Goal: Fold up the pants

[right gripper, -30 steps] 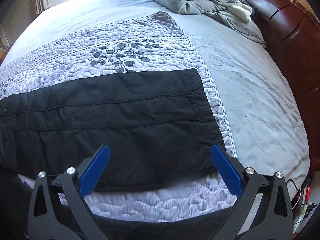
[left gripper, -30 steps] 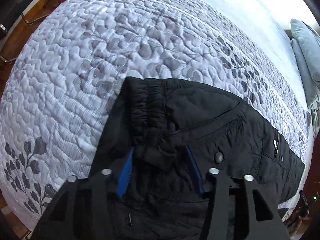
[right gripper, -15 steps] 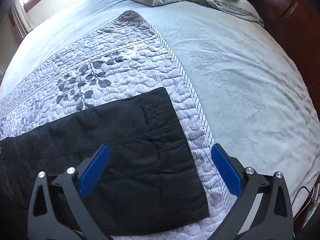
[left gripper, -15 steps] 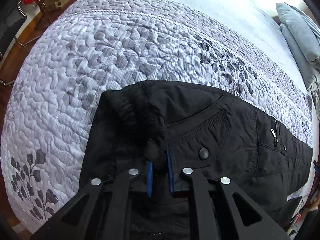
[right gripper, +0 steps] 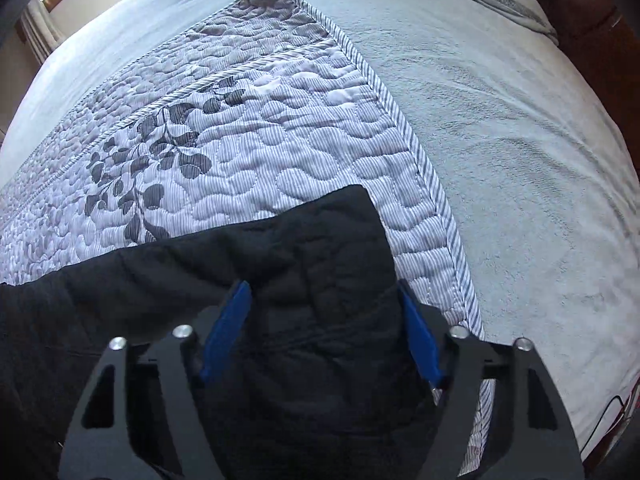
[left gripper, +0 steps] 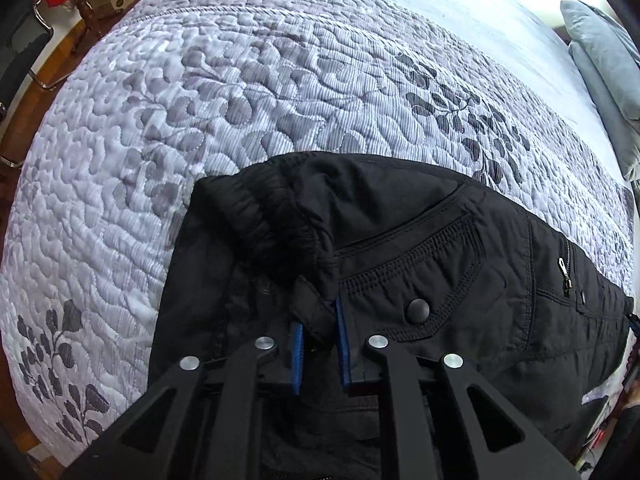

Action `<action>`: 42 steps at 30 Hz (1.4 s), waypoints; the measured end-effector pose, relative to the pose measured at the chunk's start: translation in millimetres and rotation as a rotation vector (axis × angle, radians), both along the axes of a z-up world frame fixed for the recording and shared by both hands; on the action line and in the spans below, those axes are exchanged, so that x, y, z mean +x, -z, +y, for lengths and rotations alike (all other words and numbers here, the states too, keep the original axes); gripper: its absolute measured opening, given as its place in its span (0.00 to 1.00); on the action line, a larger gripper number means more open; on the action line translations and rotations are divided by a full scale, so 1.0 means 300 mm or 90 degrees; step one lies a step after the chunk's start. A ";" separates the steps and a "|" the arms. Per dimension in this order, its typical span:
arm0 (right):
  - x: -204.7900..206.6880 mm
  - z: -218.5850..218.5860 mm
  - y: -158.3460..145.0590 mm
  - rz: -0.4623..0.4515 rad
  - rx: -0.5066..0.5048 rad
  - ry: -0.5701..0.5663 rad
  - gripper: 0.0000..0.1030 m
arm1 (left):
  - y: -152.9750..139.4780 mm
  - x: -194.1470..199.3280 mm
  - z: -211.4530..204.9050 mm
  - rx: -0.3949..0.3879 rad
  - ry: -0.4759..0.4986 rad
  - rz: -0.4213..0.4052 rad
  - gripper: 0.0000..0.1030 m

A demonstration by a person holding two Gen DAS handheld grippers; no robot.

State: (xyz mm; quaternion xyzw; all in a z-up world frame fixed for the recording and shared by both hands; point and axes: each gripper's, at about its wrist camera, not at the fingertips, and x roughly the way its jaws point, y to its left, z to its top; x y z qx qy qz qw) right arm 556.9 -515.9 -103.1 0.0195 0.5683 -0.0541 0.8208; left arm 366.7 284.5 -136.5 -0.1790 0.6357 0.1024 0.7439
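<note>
One pair of black pants lay on the quilt; left gripper jaws clamped its waistband, right gripper jaws were closing around a hem; two pillows lay beyond.

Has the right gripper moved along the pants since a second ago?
Yes. The right gripper has travelled toward the pants leg's hem end: the hem corner and the quilt's striped border now sit close ahead. Its jaws are closing around the cloth.

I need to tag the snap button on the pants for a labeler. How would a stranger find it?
On the quilted leaf-print bedspread lie black pants, waist end pinched in the left gripper. Just right of it, a stitched pocket flap carries the snap button: round, matte black, unlike the silver zipper pull farther right.
</note>
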 end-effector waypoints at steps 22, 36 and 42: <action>-0.554 0.064 -0.506 -0.380 -0.035 -0.091 0.11 | -0.384 -0.353 -0.071 -0.062 0.001 -0.332 0.11; -1.156 -0.172 -0.324 -0.456 0.095 0.049 0.13 | -0.331 -0.869 -0.040 -0.121 -0.015 -0.377 0.14; -1.355 -0.206 -0.153 -0.395 0.094 0.100 0.17 | -0.214 -1.013 -0.059 -0.108 -0.017 -0.333 0.14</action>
